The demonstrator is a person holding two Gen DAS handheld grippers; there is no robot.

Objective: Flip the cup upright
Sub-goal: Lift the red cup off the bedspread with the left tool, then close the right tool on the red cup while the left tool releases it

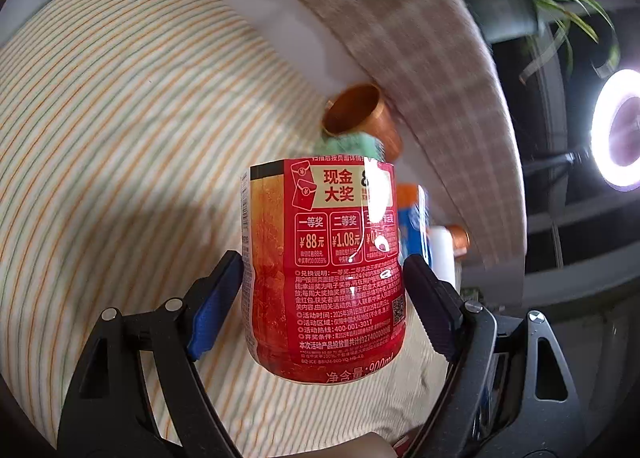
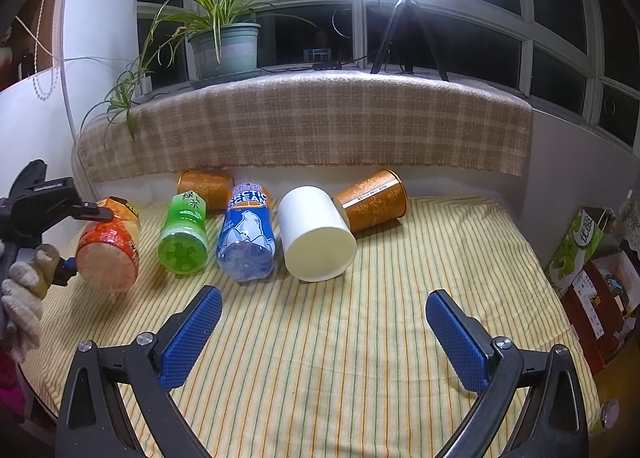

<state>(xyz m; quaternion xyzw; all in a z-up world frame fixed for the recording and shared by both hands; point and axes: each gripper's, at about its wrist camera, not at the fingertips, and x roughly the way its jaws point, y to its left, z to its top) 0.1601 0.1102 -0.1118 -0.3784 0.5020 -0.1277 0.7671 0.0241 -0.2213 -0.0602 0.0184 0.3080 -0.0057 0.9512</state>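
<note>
My left gripper (image 1: pixel 322 278) is shut on a red-labelled bottle cup (image 1: pixel 324 266), gripping its sides; in the right wrist view the same red cup (image 2: pixel 108 246) lies on its side at the far left with the left gripper (image 2: pixel 86 234) around it. My right gripper (image 2: pixel 324 322) is open and empty above the striped cloth (image 2: pixel 360 338). In a row lie a green cup (image 2: pixel 183 236), a blue cup (image 2: pixel 248 236), a white cup (image 2: pixel 316 234) and two orange cups (image 2: pixel 374 199) (image 2: pixel 206 187), all on their sides.
A plaid-covered ledge (image 2: pixel 312 121) runs behind the cups, with a potted plant (image 2: pixel 224 45) and a ring light on a tripod (image 2: pixel 404 29). Boxes (image 2: pixel 588 274) stand off the table's right edge. An orange cup (image 1: pixel 360 117) lies beyond the red one.
</note>
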